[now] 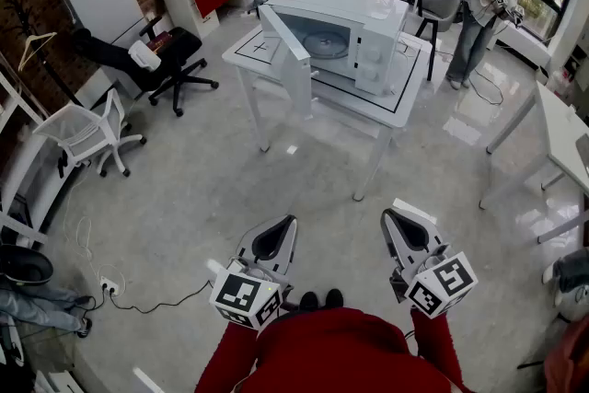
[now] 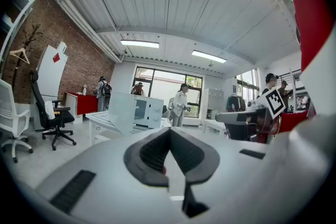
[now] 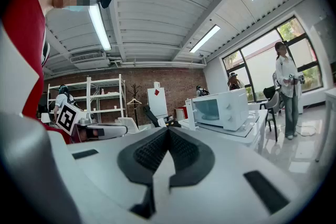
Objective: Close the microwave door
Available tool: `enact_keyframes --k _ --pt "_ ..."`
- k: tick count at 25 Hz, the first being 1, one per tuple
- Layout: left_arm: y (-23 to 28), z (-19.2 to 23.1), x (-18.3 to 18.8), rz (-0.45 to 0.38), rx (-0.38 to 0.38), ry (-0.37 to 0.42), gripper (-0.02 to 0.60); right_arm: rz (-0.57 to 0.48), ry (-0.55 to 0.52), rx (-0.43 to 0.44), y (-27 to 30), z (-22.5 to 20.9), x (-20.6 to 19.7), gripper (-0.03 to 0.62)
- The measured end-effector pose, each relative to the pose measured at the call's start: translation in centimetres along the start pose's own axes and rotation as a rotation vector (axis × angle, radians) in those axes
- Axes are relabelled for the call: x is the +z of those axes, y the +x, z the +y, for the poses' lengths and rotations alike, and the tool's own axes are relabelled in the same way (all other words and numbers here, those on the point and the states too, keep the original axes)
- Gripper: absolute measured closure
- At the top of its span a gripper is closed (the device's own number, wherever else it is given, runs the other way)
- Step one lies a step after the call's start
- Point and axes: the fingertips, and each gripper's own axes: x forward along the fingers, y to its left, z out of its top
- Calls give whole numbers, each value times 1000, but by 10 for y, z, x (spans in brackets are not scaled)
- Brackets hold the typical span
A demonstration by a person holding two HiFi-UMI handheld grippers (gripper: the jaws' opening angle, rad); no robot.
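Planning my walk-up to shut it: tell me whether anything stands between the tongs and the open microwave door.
Nothing visible does. Bare grey floor lies between the left tongs, the right tongs and the white table bearing the white microwave, whose white door stands open. The black office chair sits off to the left.

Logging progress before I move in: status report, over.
Left gripper shut, right gripper shut, both empty. Microwave door open, far off. Only bare floor between.

bare floor lying open up to the white table, microwave door jutting out toward its near edge, black office chair sitting well left, second table flanking right
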Motion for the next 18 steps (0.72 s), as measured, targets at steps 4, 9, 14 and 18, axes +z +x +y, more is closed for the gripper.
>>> enact_keyframes --k 4,9,14,18 --pt "0 -2 1 0 2 1 571 2 -3 1 -2 0 2 582" --pt "-1 -1 1 -1 8 5 571 1 -4 6 -2 0 1 582" --pt "-3 -3 -1 0 15 3 571 2 0 9 -4 -1 -1 581" --pt "-5 -1 -5 9 26 -1 571 1 10 20 -3 0 -2 580"
